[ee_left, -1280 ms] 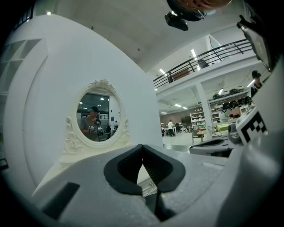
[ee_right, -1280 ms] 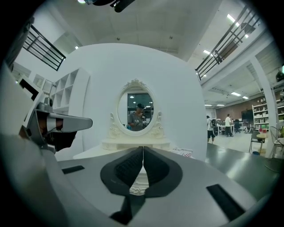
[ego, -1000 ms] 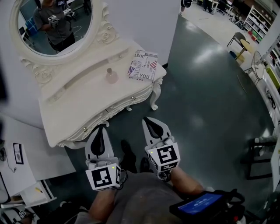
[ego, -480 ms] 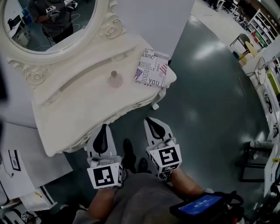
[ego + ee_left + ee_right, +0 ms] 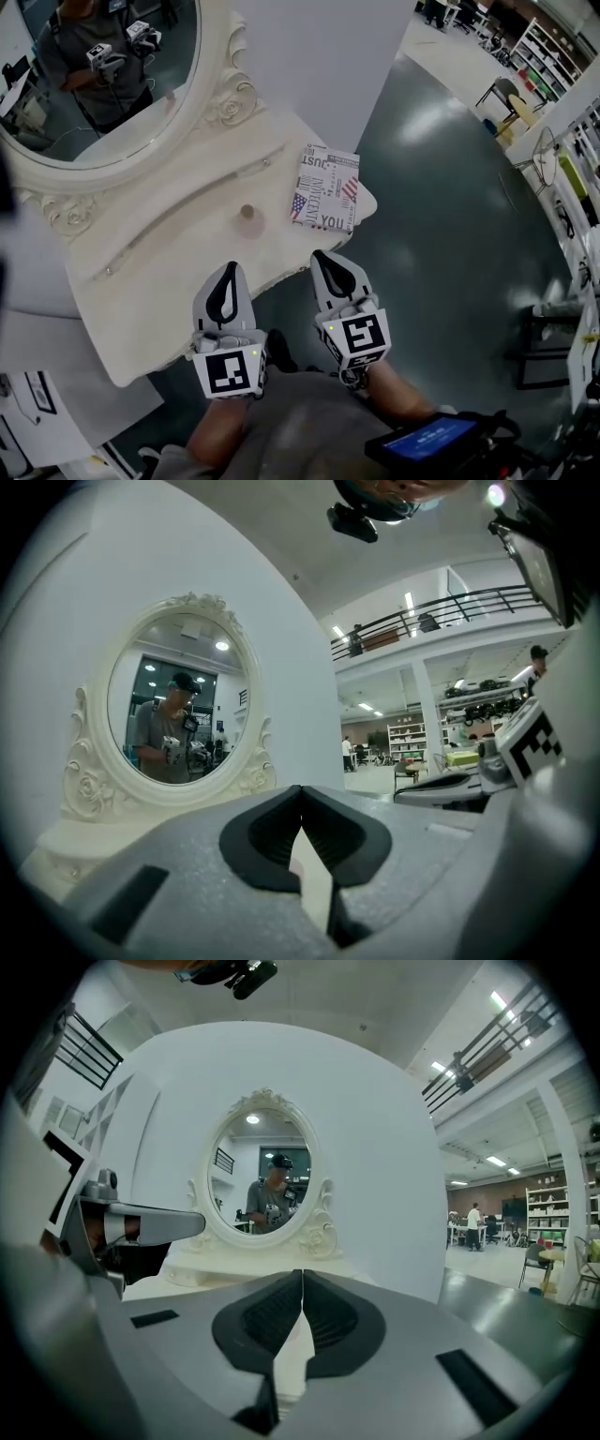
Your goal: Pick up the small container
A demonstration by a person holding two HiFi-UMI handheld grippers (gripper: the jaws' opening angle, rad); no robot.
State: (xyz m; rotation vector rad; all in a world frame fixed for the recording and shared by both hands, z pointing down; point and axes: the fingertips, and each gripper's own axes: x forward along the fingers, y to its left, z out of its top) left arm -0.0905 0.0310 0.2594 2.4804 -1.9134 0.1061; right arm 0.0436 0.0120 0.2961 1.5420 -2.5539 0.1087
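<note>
Head view: one white dressing table point(image 5: 159, 281) with a carved oval mirror point(image 5: 141, 103) at its back, on a dark glossy floor point(image 5: 450, 216). I logged the small container point(image 5: 247, 214), a pale, pinkish item, upright on the tabletop towards the right end, between the mirror and the front edge. A printed book point(image 5: 326, 187) lay flat near it on the right, not touching it. The left gripper point(image 5: 228, 266) sat over the table's front edge, its tip short of the container and apart from it. The right gripper point(image 5: 322, 253) was beside it, just off the table's front edge and on the near side of the book. Both were carried by the person's forearms; a device with a blue screen point(image 5: 429, 439) showed at the lower right. Left gripper view: the two dark pads met at the tips with nothing between them, so I recorded this gripper as closed and empty; the mirror stood ahead and to the left, with the person's reflection in it, and the right gripper's marker cube at the right edge. Right gripper view: the pads likewise met at the tips on nothing, closed and empty; the mirror and table lay straight ahead, the left gripper at the left edge. The container was held by neither gripper.
</note>
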